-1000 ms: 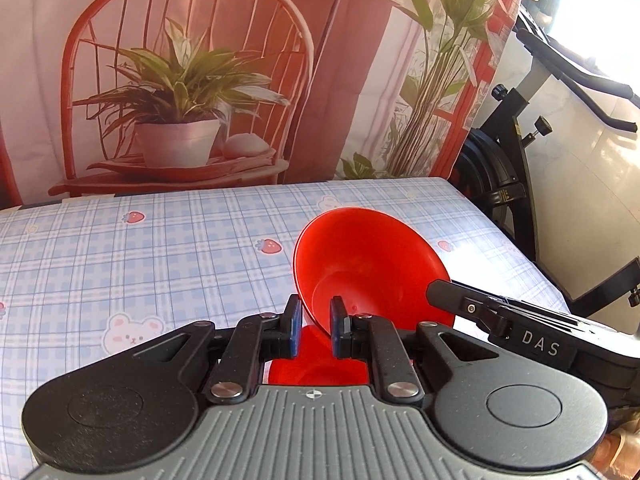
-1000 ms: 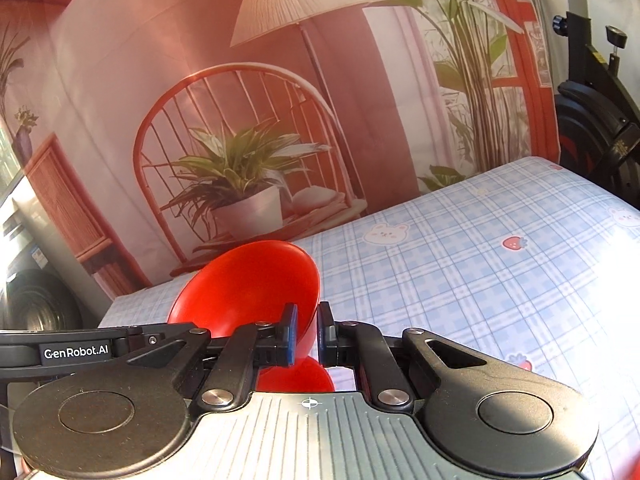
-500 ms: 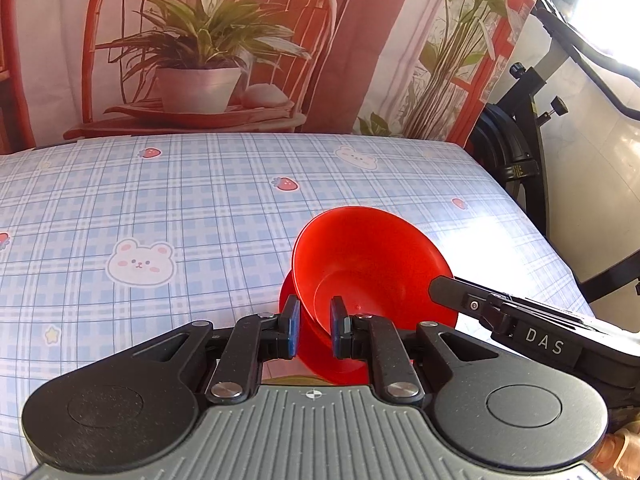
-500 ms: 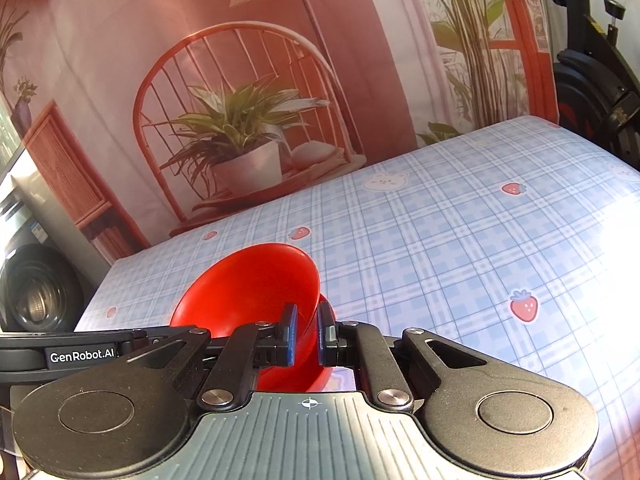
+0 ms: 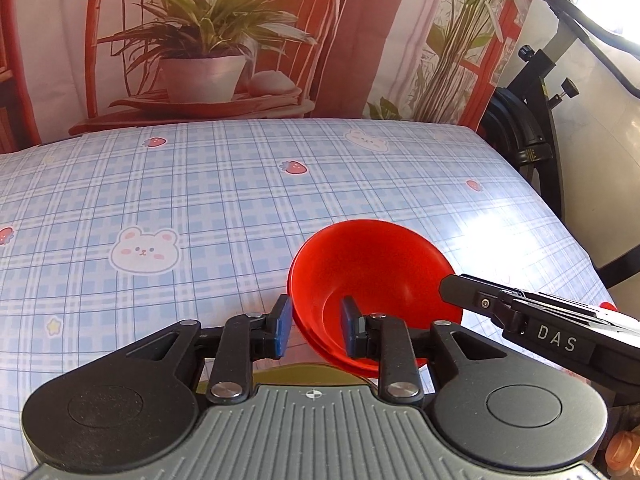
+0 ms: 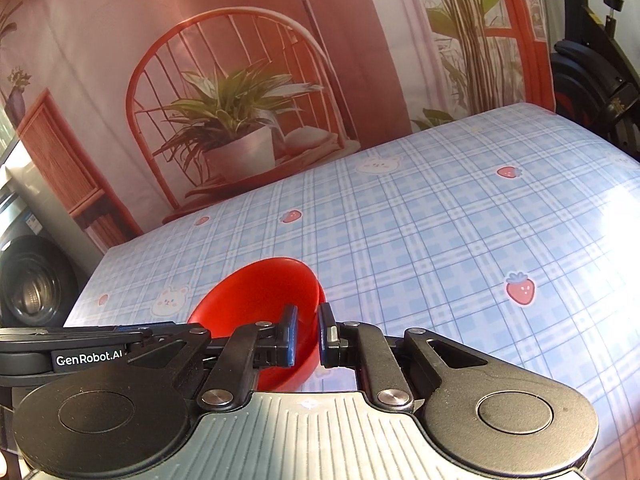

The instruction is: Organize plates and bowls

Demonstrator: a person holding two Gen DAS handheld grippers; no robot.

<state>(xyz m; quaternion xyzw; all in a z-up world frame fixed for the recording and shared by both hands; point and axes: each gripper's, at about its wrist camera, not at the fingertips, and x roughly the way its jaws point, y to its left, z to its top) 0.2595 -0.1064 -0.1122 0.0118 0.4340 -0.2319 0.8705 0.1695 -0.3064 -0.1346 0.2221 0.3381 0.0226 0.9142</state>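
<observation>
A red bowl (image 5: 376,280) sits low over the blue checked table (image 5: 200,208), tipped a little. A second red rim (image 5: 308,340) shows just under it, and below that a yellow-green edge (image 5: 312,370) that I cannot identify. My left gripper (image 5: 316,328) is opening: its blue pads (image 5: 283,330) stand apart on either side of the bowl's near wall without pressing it. My right gripper (image 6: 309,334) is shut on the bowl's (image 6: 260,296) wall at the opposite side. The right gripper's body (image 5: 532,320) reaches in from the right in the left wrist view.
A printed backdrop (image 5: 208,40) with a chair and a plant hangs behind the table. A black exercise bike (image 5: 536,112) stands past the table's right edge. A washing machine drum (image 6: 32,280) stands beyond the left end. The left gripper's body (image 6: 80,344) lies beside the bowl.
Both grippers have sunk with the red bowl, from in front of the backdrop down to the tabletop. The left gripper's pads, shut on the rim before, now stand apart.
</observation>
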